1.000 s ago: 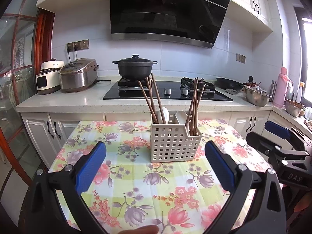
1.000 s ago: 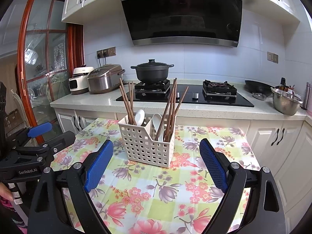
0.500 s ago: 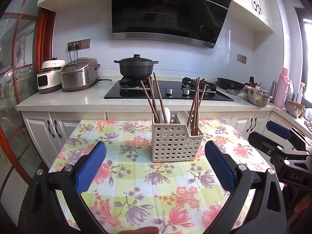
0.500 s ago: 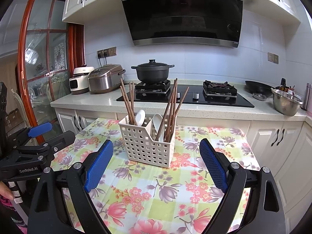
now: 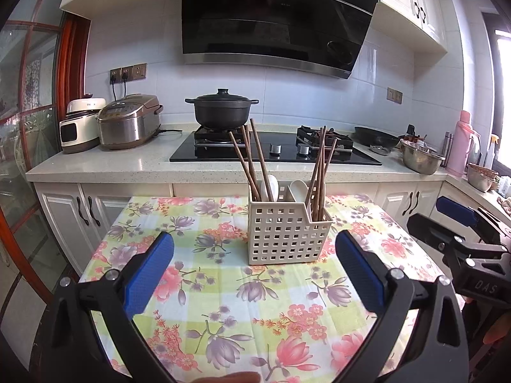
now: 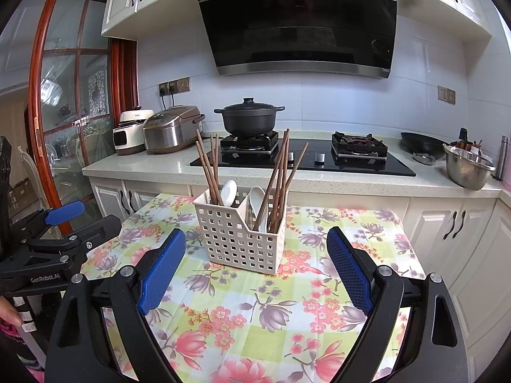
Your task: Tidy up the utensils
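Note:
A white perforated utensil caddy [image 5: 287,236] stands on the floral tablecloth [image 5: 223,287]; it also shows in the right wrist view [image 6: 242,239]. It holds brown chopsticks [image 5: 252,162] in both compartments and two white spoons [image 5: 271,186]. The chopsticks [image 6: 278,178] and spoons [image 6: 230,193] show in the right wrist view too. My left gripper [image 5: 254,274] is open and empty, held back from the caddy. My right gripper [image 6: 255,268] is open and empty, also short of the caddy.
Behind the table runs a counter [image 5: 111,166] with a stove, a black pot [image 5: 222,110], a rice cooker [image 5: 127,126] and a steel bowl [image 6: 468,166]. The right gripper shows at the right in the left view [image 5: 460,239].
The left wrist view has shifted slightly, so the caddy sits a little further right. The right wrist view barely changes. Both grippers stay open.

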